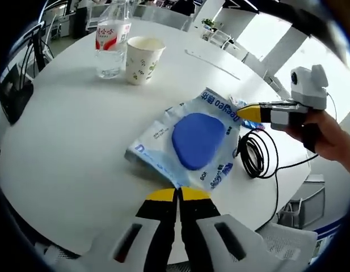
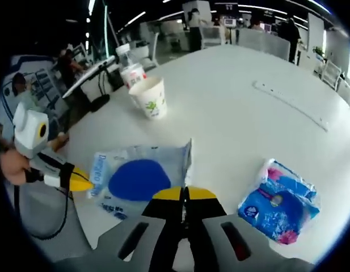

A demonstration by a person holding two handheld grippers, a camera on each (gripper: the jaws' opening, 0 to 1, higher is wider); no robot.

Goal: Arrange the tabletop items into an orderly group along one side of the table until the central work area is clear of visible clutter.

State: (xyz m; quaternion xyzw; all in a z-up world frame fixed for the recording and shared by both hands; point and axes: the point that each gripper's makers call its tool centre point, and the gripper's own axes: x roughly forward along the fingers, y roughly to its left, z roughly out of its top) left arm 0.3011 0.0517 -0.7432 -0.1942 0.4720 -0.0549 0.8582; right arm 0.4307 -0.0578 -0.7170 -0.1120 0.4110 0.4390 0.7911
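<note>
Five items logged on the round white table (image 1: 67, 141).

1. Clear plastic packet (image 1: 189, 141) with a blue pad inside: near the table's edge, between my two grippers. I judge it light, limp and slippery; it should crumple and sag, so take it by an edge seam, not the bulge.
2. Paper cup (image 1: 143, 59): upright, far side, just beside the bottle. I expect it to be light, easily crushed and prone to tipping; grip low and gently on the wall.
3. Water bottle (image 1: 112, 45): upright, clear, red label. Probably heavier and stiffer; take it at mid-body.
4. Tissue pack (image 2: 279, 201), blue and pink wrapper: lying apart from the packet. Soft and compressible, I judge; any side serves.
5. Black cable coil (image 1: 255, 154): beside the packet, floppy.

Left gripper (image 1: 178, 195): jaws together on the packet's near edge. Right gripper (image 2: 184, 194): jaws together on the opposite edge.
</note>
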